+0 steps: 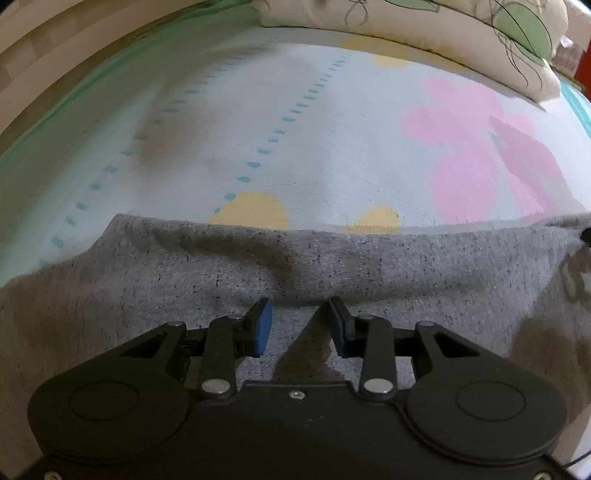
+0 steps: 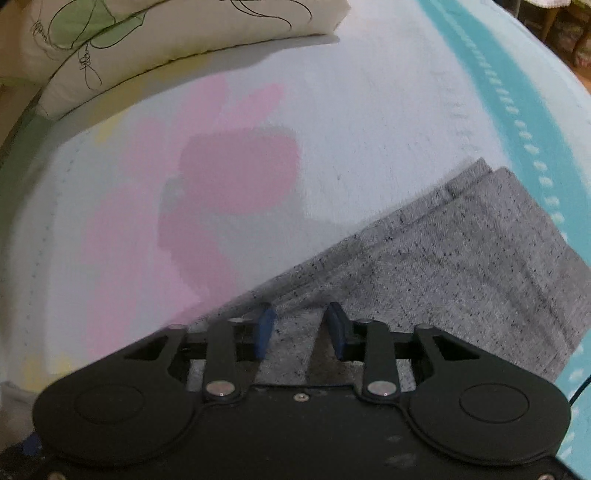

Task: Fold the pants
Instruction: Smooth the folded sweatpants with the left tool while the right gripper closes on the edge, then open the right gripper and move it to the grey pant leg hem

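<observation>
Bedroom in a home, I'm working on top of a bed.

What I see: soft pale bedspread [image 1: 332,140] with pink flower shapes, yellow dots and teal dashed lines filling both views. Cream pillow [image 2: 177,33] with green leaf print and thin black line drawing lies at the far edge. Teal border band [image 2: 517,110] runs down the right side of the spread. Far right past the bed edge, blurry wooden furniture legs [image 2: 554,22] on a floor. Wood-toned panel [image 1: 44,55] at far left, can't tell what it is.
</observation>
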Tool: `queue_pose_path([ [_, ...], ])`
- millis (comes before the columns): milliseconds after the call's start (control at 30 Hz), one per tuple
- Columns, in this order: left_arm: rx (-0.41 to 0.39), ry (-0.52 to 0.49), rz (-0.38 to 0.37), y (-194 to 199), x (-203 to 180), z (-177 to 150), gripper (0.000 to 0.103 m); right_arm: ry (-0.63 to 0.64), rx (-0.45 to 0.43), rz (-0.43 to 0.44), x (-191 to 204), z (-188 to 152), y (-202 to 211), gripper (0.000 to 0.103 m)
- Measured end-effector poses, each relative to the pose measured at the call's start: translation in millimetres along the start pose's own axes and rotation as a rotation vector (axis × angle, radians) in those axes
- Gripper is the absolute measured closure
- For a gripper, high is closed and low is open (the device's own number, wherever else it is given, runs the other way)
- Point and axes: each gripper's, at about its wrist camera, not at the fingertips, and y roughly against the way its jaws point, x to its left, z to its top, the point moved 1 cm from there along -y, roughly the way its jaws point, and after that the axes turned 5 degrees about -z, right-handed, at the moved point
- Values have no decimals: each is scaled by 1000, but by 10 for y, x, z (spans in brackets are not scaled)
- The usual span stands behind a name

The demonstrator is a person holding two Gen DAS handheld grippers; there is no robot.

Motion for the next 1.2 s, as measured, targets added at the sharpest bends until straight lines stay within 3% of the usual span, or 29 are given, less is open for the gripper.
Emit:
queue_pose_path([
  [267,-28,72,32,53,124,1,58,48,-54,95,60,-23,111,99],
  [400,-24,102,43,3,263,79,57,177,-21,182,224,-101,130,84],
  [567,-14,120,91,-72,379,220,57,396,-71,175,556,-265,223,74],
  [733,-10,118,116,-155,461,295,57,514,-12,241,802,-345,206,69],
  [933,-38,77,127,-112,427,224,57,619,-41,162,1032,-483,125,66],
  [1033,-46,90,131,-50,442,209,59,650,-95,120,1130,-586,68,74],
  [1067,-47,97,136,-26,450,206,60,659,-113,112,1148,-602,56,83],
  [1100,-49,104,142,-4,456,203,61,645,-126,106,1174,-591,53,98],
  [1200,-49,115,143,61,462,186,61,517,-125,127,1158,-488,-22,102],
])
